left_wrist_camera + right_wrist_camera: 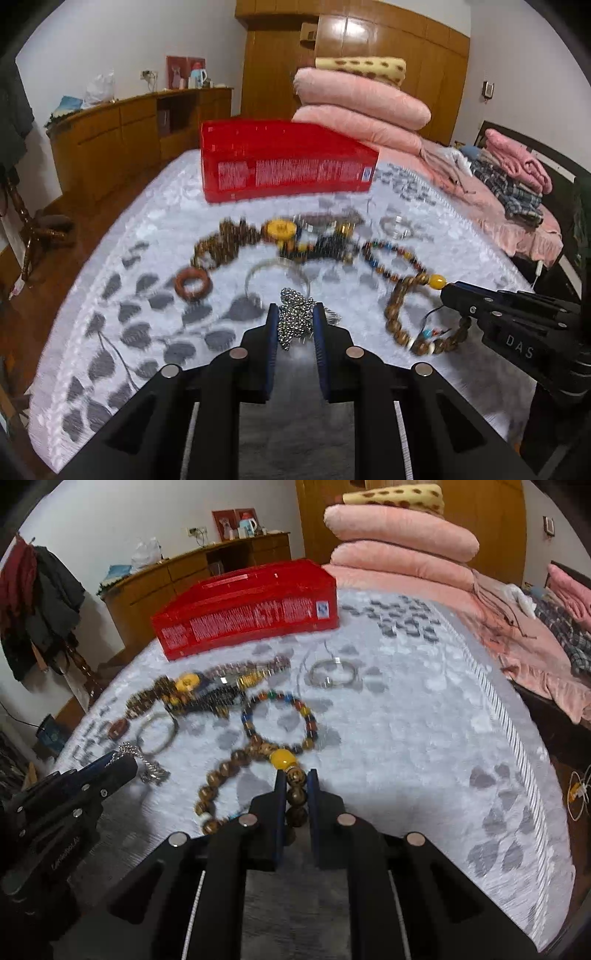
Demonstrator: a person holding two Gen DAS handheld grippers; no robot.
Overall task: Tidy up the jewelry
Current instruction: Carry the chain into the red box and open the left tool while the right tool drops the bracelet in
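I've got the bed (110, 295) filling both views, its white cover printed with grey leaves, and a stack of pink quilts (362, 107) piled at the far end. In front of that stack sits the red box (284, 162), long side toward me, well behind the jewelry. The jewelry itself is spread across the middle of the cover: a tangle of brown and black beads with a yellow disc (280, 229) farthest back, a multicoloured bead bracelet (280, 716) nearer, a clear bangle (157, 731) and a small red-brown ring (192, 284) off to the left. My right gripper (296, 775) is closed tight on the brown bead strand (221, 786), beads lined up between the pads just below the strand's big yellow bead (282, 758), with the rest of the loop lying on the cover to the left. My left gripper (295, 310) is clamped on the silver chain (293, 317), which bunches up between the blue pads and trails out onto the cover ahead of them. Both views are a bit smeared.
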